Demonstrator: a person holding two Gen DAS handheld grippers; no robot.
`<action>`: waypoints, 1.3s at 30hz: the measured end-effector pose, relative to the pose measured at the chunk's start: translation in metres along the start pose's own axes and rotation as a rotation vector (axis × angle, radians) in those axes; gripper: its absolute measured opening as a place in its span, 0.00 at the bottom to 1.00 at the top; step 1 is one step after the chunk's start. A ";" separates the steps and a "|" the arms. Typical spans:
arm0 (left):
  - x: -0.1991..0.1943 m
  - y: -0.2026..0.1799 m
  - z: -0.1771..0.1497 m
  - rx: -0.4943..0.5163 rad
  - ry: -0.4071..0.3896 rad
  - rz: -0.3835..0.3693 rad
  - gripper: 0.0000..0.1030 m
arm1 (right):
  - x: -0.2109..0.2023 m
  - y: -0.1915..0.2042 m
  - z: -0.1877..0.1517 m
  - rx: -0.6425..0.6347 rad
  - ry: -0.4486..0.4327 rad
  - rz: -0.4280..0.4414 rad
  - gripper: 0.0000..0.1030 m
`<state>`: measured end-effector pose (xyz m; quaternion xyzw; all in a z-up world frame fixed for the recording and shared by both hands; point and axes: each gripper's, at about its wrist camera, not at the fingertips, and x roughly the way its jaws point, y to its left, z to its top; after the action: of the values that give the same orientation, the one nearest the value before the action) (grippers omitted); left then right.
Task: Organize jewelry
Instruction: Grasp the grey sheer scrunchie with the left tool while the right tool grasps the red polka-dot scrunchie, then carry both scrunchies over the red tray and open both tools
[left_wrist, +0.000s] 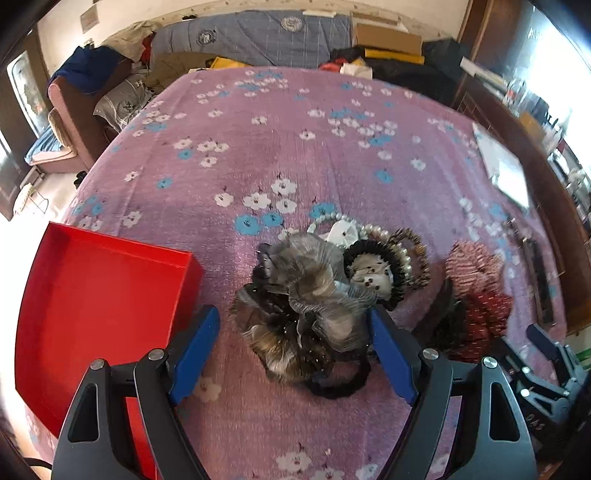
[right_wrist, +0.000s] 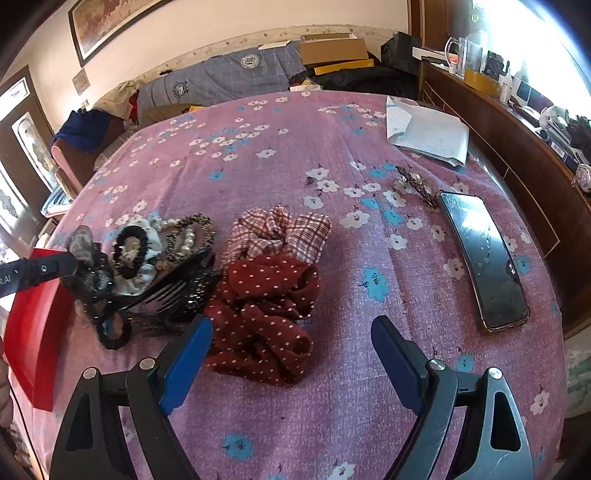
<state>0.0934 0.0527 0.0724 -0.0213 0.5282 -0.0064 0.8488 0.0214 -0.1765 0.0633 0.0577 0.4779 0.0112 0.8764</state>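
My left gripper (left_wrist: 295, 339) is open, its blue fingers on either side of a grey-brown gauzy hair bow (left_wrist: 310, 291) atop a pile of hair accessories. The pile holds a pearl bracelet (left_wrist: 369, 230), a black scrunchie (left_wrist: 373, 273) and a leopard hoop (left_wrist: 417, 258). A red open box (left_wrist: 96, 295) lies left of it. My right gripper (right_wrist: 291, 347) is open over a dark red polka-dot scrunchie (right_wrist: 266, 314), with a plaid scrunchie (right_wrist: 280, 232) behind it. The pile (right_wrist: 147, 266) and the red box (right_wrist: 33, 332) sit at the left in the right wrist view.
Everything lies on a pink flowered tablecloth (right_wrist: 295, 147). A phone (right_wrist: 484, 258), a small ornate hair clip (right_wrist: 413, 188) and folded white paper (right_wrist: 428, 133) lie at the right. A cluttered sofa (left_wrist: 258, 37) stands behind, a wooden cabinet (right_wrist: 517, 147) at the right.
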 end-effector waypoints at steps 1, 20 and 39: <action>0.005 -0.002 0.000 0.008 0.008 0.001 0.78 | 0.003 -0.002 0.001 0.005 0.006 -0.001 0.88; -0.067 -0.017 -0.032 0.110 -0.114 0.041 0.09 | -0.032 -0.001 -0.012 0.046 0.008 0.091 0.09; -0.156 0.130 -0.034 -0.062 -0.236 -0.025 0.10 | -0.107 0.124 0.004 -0.124 -0.103 0.250 0.10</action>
<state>-0.0078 0.1867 0.1916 -0.0548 0.4241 0.0019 0.9039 -0.0294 -0.0613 0.1689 0.0629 0.4198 0.1468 0.8935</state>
